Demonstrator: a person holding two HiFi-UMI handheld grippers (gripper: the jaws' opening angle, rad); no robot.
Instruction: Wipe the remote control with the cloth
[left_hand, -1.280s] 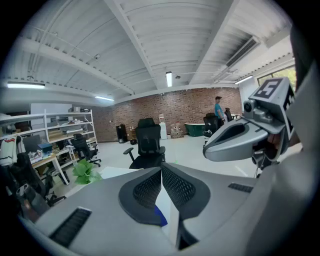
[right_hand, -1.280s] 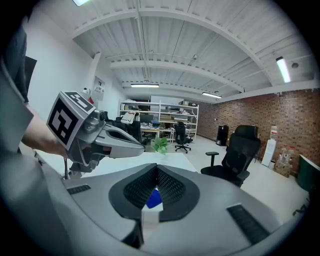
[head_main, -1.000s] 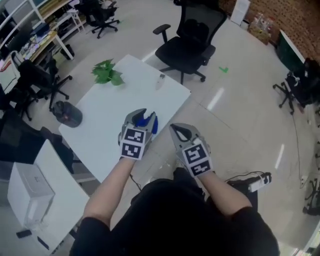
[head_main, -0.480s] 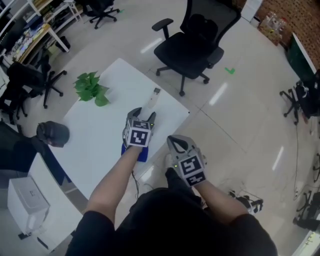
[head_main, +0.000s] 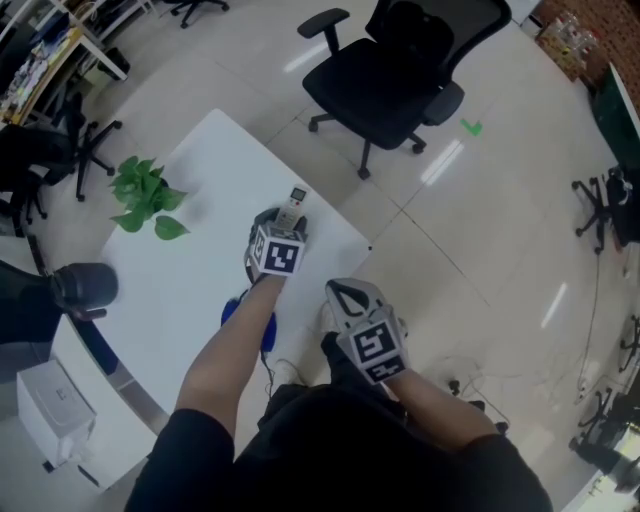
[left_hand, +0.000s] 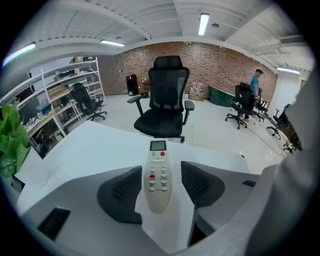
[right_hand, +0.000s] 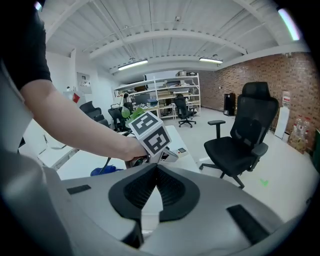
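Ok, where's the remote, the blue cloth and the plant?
remote (left_hand: 158, 177): left gripper view, its button area.
blue cloth (head_main: 231, 309): head view, its visible left corner.
plant (head_main: 140, 192): head view, its leaves.

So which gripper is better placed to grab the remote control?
Left: the left gripper has just opened its jaws around the remote control; the right gripper is shut, off the table.

Open-plan office: a black swivel chair (head_main: 395, 70) is set near a white counter (head_main: 190, 270) on a glossy pale floor (head_main: 500, 260). More wheeled chairs (left_hand: 245, 102) are ranged before an exposed brick wall (left_hand: 220, 62). White shelving (left_hand: 60, 95) is loaded with items, and strip lights (left_hand: 202, 22) are mounted overhead.
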